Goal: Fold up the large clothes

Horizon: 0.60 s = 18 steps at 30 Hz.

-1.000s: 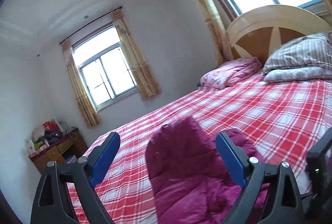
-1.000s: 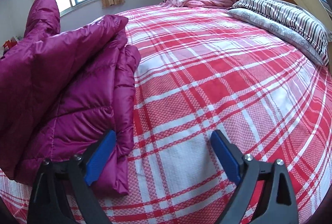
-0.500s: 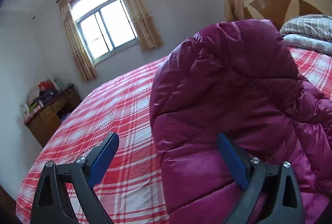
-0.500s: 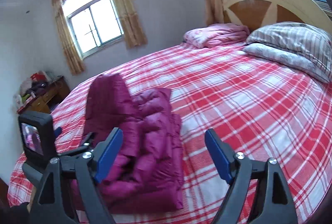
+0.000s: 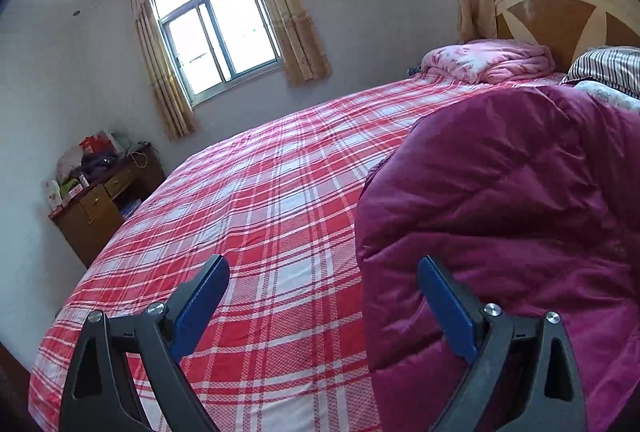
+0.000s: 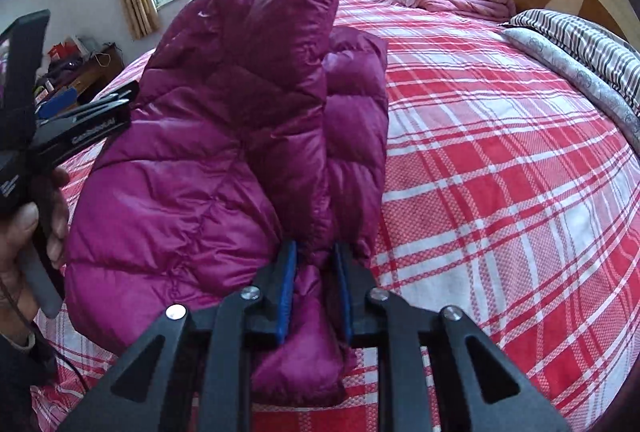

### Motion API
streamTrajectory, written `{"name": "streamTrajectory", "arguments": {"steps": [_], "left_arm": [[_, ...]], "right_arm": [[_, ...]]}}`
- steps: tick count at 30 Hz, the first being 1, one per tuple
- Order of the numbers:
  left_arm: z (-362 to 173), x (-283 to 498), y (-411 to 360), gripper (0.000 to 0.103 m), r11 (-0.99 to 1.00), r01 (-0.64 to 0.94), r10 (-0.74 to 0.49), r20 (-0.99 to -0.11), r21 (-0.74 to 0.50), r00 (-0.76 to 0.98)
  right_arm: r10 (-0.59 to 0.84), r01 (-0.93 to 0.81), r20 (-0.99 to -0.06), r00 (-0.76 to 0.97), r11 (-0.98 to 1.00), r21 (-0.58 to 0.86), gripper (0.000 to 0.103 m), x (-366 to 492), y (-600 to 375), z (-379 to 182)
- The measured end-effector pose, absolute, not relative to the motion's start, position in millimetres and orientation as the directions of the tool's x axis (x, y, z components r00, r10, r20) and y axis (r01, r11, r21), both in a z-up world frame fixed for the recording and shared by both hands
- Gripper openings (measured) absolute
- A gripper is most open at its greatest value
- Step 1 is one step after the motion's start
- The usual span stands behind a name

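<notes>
The right gripper (image 6: 314, 284) is closing, its blue pads squeezing the purple puffy coat (image 6: 224, 136). The left gripper (image 5: 324, 296) is wide open, holding nothing; the coat sits at three o'clock on the red checked bed (image 5: 256, 200).

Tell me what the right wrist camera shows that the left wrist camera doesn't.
Only the right wrist view shows the right gripper, its jaws closing on a fold of the purple down jacket, and the person's left hand holding the left gripper's handle. Only the left wrist view shows the left gripper open, nothing between its fingers. Both show the jacket, the red plaid bed, the pink quilt and the striped pillow.
</notes>
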<state>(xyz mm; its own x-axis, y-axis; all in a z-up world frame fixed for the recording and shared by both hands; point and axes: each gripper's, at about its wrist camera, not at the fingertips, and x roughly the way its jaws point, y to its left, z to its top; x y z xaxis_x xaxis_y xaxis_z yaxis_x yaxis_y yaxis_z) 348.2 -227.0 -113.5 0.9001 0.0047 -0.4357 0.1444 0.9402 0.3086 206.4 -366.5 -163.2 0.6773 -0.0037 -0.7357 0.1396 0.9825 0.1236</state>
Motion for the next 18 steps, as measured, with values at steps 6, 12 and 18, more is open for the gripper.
{"name": "streamTrajectory", "arguments": {"steps": [6, 12, 18], "left_arm": [[-120.0, 352.6, -247.6, 0.096, 0.932, 0.179, -0.021, -0.446, 0.315, 0.895], [-99.0, 365.4, -239.7, 0.096, 0.955, 0.131, 0.006, -0.456, 0.267, 0.89], [-103.7, 383.0, -257.0, 0.096, 0.942, 0.154, 0.01, -0.488, 0.296, 0.873]], "right_arm": [[-0.046, 0.124, -0.621, 0.783, 0.989, 0.083, 0.027, 230.0, -350.9, -92.2], [-0.147, 0.152, -0.613, 0.776, 0.987, -0.044, 0.027, 296.2, -333.1, -92.0], [-0.187, 0.184, -0.651, 0.735, 0.98, -0.074, 0.028, 306.6, -339.3, -120.3]]}}
